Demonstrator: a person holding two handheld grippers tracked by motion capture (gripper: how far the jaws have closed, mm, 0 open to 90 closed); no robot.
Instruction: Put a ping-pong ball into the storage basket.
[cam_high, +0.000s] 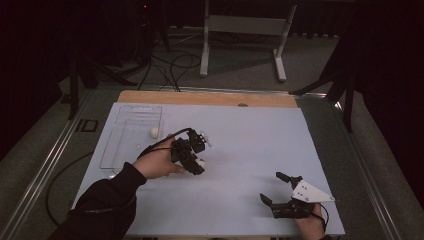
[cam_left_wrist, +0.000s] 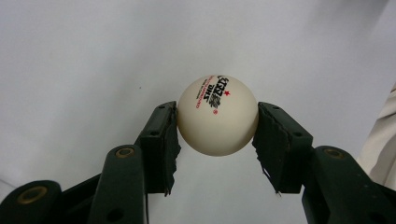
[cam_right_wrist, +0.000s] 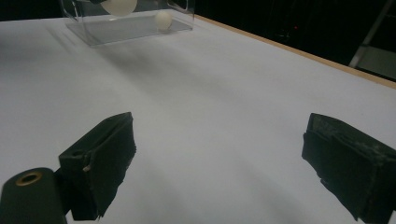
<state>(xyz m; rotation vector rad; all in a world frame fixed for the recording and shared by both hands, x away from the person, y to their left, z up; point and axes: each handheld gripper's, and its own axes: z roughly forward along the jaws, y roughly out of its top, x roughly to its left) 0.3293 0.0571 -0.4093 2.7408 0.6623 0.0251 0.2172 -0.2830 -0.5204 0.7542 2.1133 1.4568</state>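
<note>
Toward the far left corner of the table (cam_high: 250, 125) stands a clear plastic tray (cam_high: 112, 150), its long side running along the left edge, and a loose white ball (cam_high: 154, 132) lies inside it near its right wall. Just right of the tray, around the middle of the table's left half, your left gripper (cam_left_wrist: 217, 128) has its jaws closed on a white table-tennis ball (cam_left_wrist: 217, 115), one pad pressed to each side. The ball carries a printed mark: black Chinese characters, a small red star beside them, the letters "DHS" in red, and a line of finer red print too small to read. In the high view that ball (cam_high: 201, 162) shows at the jaw tips over the white sheet. Farther right, near the table's near right corner, your right gripper (cam_right_wrist: 219, 158) has its jaws spread wide with nothing between them, only bare white sheet. From the right gripper view the tray (cam_right_wrist: 130, 25) sits far off with its ball (cam_right_wrist: 163, 20) inside.
</note>
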